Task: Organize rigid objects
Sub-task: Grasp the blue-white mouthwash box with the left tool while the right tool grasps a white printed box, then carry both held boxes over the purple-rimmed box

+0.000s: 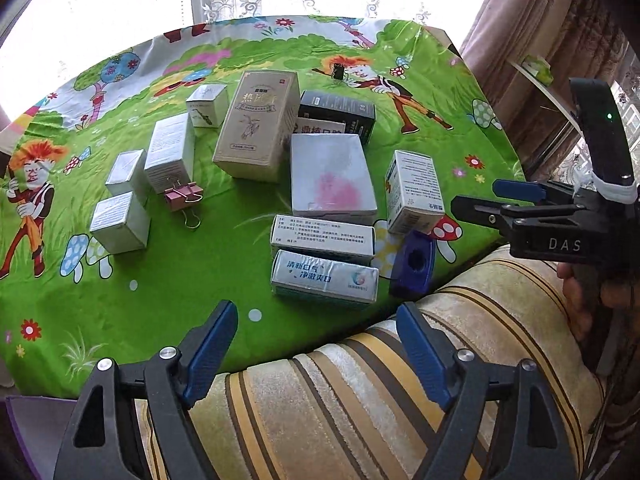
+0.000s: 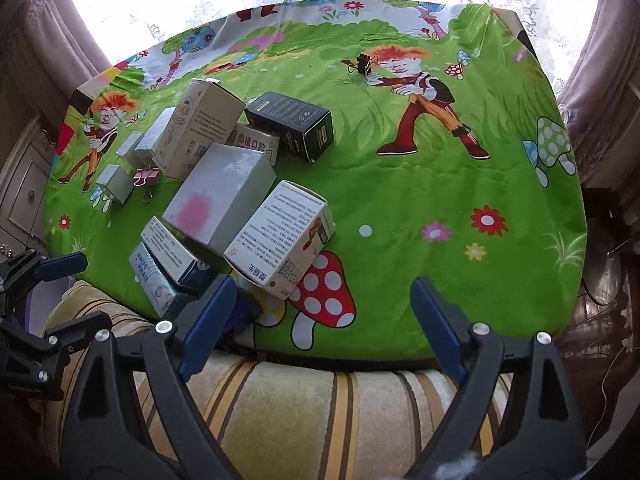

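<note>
Green cartoon-printed cloth covers the surface [image 1: 168, 280], with the boxes clustered toward its left and middle. Both hand-held grippers hang back over a striped cushion [image 1: 360, 400] at the near edge, clear of every box.

The left hand-held gripper [image 1: 316, 344] points forward at the cluster, its blue fingers [image 1: 212, 344] spread wide with nothing between them. The right hand-held gripper [image 2: 324, 320] sits level beside it, also wide open and holding nothing; in the left wrist view it appears at the right edge [image 1: 516, 200], gripped from below by a hand [image 1: 580, 300].

Nearest the left gripper lie two long boxes side by side: a blue-and-white box [image 1: 324, 278] and, touching it behind, a white printed box [image 1: 322, 238]. A dark blue pencil sharpener [image 1: 412, 264] rests just right of them. Behind stands a grey box with a pink patch [image 1: 332, 176], and to its right a white medicine box [image 1: 414, 192] over a red mushroom print. Farther back are a tall beige box [image 1: 258, 124] and a black box [image 1: 338, 114]. Four small silver-white boxes [image 1: 120, 220] sit in a loose group at left, with a pink binder clip [image 1: 184, 196] just beside them. A small black binder clip [image 2: 363, 63] lies well apart, far back on the cloth.
</note>
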